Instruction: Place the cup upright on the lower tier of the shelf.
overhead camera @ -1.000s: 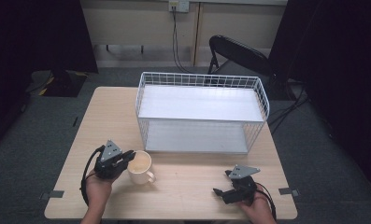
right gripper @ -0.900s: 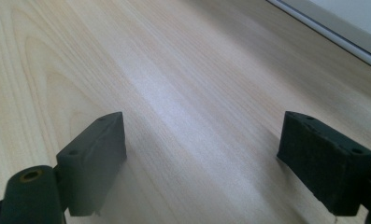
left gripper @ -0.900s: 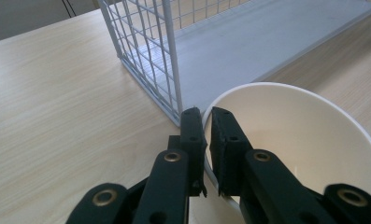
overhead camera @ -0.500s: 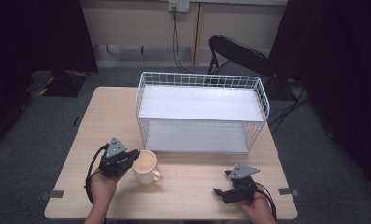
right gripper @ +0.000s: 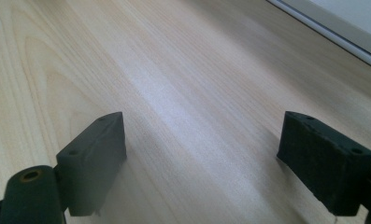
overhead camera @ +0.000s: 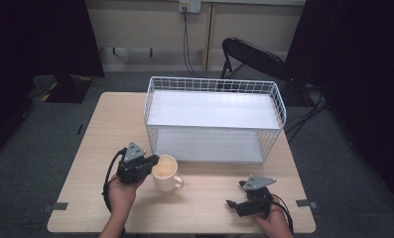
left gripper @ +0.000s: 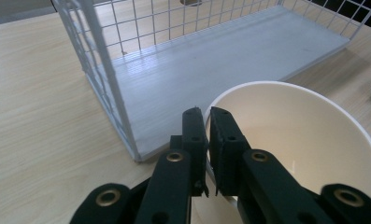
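Cup [overhead camera: 165,172] sits on the table [overhead camera: 100,129] at about 7 o'clock from the wire basket [overhead camera: 214,119], just beside it. Your left gripper [overhead camera: 147,162] pinches its rim, one jaw inside, one outside. Your right gripper [overhead camera: 236,196] rests at 4 o'clock, jaws wide apart.

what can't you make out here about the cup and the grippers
- Cup bottom, left gripper view: cut off by the lower edge and hidden by the left gripper.
- Cup handle, high view: too small to tell its shape.
- Right gripper jaws, high view: small and dark; the right gripper view shows them apart over the table.
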